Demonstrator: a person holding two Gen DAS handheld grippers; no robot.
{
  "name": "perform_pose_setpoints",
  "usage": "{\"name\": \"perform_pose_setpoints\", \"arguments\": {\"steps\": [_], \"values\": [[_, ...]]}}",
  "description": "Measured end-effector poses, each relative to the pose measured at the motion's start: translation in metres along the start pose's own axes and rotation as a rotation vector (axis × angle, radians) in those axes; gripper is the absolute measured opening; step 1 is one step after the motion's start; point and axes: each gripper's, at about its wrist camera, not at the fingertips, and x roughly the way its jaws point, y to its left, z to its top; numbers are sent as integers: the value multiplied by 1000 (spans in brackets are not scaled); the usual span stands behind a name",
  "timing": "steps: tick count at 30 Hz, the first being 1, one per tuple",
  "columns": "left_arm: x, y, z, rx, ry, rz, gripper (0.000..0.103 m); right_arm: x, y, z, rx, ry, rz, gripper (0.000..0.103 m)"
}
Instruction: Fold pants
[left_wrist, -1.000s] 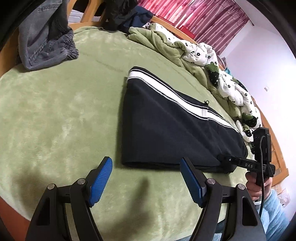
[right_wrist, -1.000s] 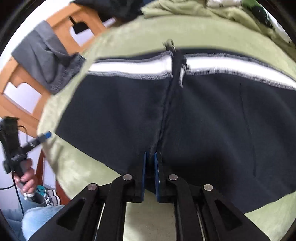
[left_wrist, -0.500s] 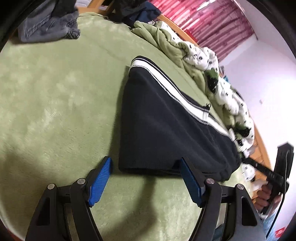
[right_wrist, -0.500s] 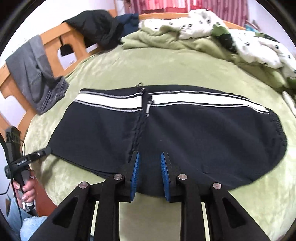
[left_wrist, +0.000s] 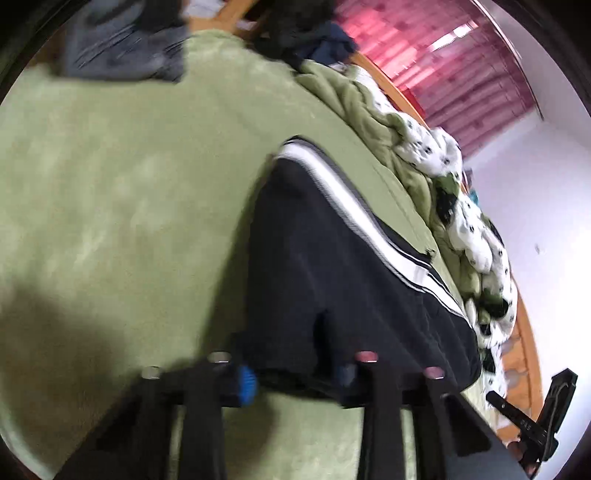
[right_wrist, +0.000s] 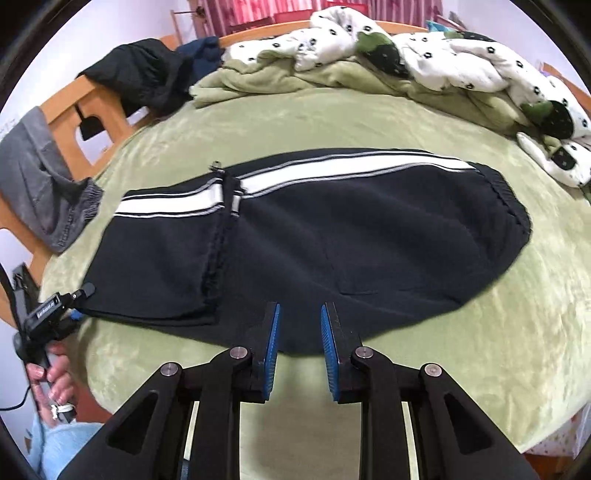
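Note:
Black pants with a white side stripe (right_wrist: 332, 229) lie folded in half on the green bed; they also show in the left wrist view (left_wrist: 332, 280). My left gripper (left_wrist: 295, 380) is open, its blue pads straddling the near folded corner of the pants, with the cloth bunched up between them. It also shows at the left of the right wrist view (right_wrist: 83, 291). My right gripper (right_wrist: 299, 343) is open and empty, just above the pants' near edge at the middle. The right gripper also shows at the lower right of the left wrist view (left_wrist: 532, 417).
The green blanket (right_wrist: 480, 350) covers the bed. A rumpled white and green duvet (right_wrist: 424, 62) lies along the far side. Grey jeans (right_wrist: 44, 192) and dark clothes (right_wrist: 147, 77) hang on the wooden bed frame (right_wrist: 74, 122) at left.
My left gripper has moved forward onto the pants' near corner. My right gripper has let go of the pants, opened and pulled back.

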Motion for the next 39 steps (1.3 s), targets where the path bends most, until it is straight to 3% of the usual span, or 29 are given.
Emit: {"name": "perform_pose_setpoints", "arguments": {"steps": [4,7,13,16,20,23,27,28,31,33,34,36,39], "values": [[-21,-56,21,193,-16,70,15,-4,-12,-5,-11,-12,-34,23],[-36,-109,25,354,-61,79,15,-9,-26,-9,-6,-18,-40,23],[-23,-216,0,639,-91,125,14,-23,-63,-23,31,-40,-46,23],[3,-261,-29,743,-79,100,14,-27,-89,-29,85,-42,-28,23],[53,-300,-70,761,31,-4,14,-31,-123,-42,159,-38,-35,23],[89,-306,-103,749,124,-44,14,-31,-145,-50,216,-19,-46,23],[109,-283,-123,661,239,-76,16,-31,-160,-56,248,-14,-57,23],[103,-278,-121,648,227,-96,17,-31,-158,-56,230,-22,-59,23],[73,-269,-110,650,210,-154,35,-32,-141,-51,137,-67,-87,23],[54,-263,-101,651,166,-150,64,-31,-132,-44,87,-82,-65,26],[38,-256,-95,662,113,-127,68,-28,-127,-39,76,-80,-32,33],[20,-243,-86,682,51,-83,70,-20,-121,-29,85,-69,35,48],[11,-216,-71,652,34,-17,70,2,-109,-7,102,-25,123,51]]}}
